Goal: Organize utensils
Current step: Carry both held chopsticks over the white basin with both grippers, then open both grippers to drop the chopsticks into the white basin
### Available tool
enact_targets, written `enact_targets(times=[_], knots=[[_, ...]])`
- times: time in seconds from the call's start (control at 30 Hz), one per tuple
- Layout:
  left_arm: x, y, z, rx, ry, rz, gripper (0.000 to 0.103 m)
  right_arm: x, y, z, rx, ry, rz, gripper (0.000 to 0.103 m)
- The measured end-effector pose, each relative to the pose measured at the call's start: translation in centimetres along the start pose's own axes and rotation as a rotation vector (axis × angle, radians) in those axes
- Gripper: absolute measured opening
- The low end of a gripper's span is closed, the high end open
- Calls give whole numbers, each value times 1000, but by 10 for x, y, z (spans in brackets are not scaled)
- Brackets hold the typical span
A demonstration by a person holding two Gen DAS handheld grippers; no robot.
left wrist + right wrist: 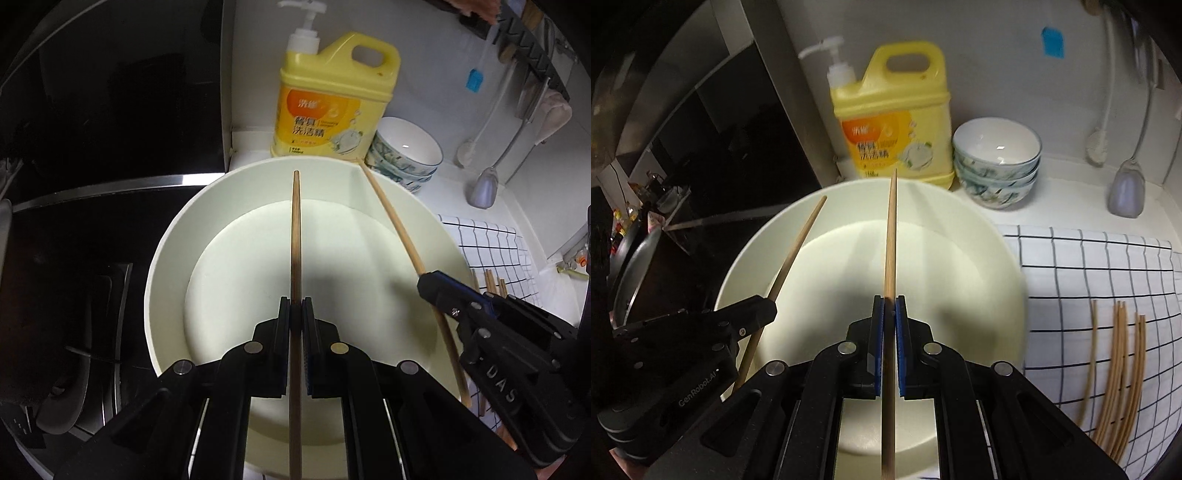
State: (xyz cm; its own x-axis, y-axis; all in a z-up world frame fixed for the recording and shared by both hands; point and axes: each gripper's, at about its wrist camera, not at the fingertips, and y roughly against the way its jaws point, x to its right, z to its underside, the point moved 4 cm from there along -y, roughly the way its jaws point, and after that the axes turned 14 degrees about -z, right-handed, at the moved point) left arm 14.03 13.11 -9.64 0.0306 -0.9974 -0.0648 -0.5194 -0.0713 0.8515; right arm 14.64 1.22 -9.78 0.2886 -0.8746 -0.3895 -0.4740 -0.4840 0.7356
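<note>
Left gripper (296, 308) is reaching level over the white basin (166, 266), its fingers pinching a chopstick (296, 236) that is running lengthwise between the pads and pointing forward across the basin toward the yellow detergent bottle (332, 99). Right gripper (889, 306) is sitting just beside it at the basin's right side, angled inward, fingers likewise pressed onto a second chopstick (891, 236) whose tip is pointing at the basin's far rim. In the left wrist view the right gripper is entering from the lower right; in the right wrist view the left gripper is entering from the lower left. Loose chopsticks (1117, 369) are lying on the checked cloth (1089, 266) to the right of the basin. Stacked bowls (997, 162) are standing beside the bottle behind the basin.
</note>
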Motion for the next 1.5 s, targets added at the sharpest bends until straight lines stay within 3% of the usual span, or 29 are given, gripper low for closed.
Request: enact_targets(times=[0.5, 1.07, 1.13, 1.2, 1.27, 1.3, 1.5], knots=[[-3, -46, 0, -89, 18, -21, 7, 16, -44, 13, -139, -25, 9, 6], [4, -66, 5, -145, 13, -39, 8, 29, -63, 14, -197, -59, 1, 6], [4, -66, 5, -147, 12, -42, 14, 29, -64, 14, -197, -59, 3, 6], [1, -63, 4, -141, 20, -50, 35, 30, -62, 13, -191, -63, 7, 7], [-2, -58, 3, -118, 27, -57, 50, 31, -58, 12, -176, -67, 3, 15], [-3, -54, 2, -106, 25, -59, 52, 32, -56, 12, -169, -66, 3, 20], [-11, -42, -2, -96, 40, -74, 58, 34, -42, 9, -141, -65, 20, 21]])
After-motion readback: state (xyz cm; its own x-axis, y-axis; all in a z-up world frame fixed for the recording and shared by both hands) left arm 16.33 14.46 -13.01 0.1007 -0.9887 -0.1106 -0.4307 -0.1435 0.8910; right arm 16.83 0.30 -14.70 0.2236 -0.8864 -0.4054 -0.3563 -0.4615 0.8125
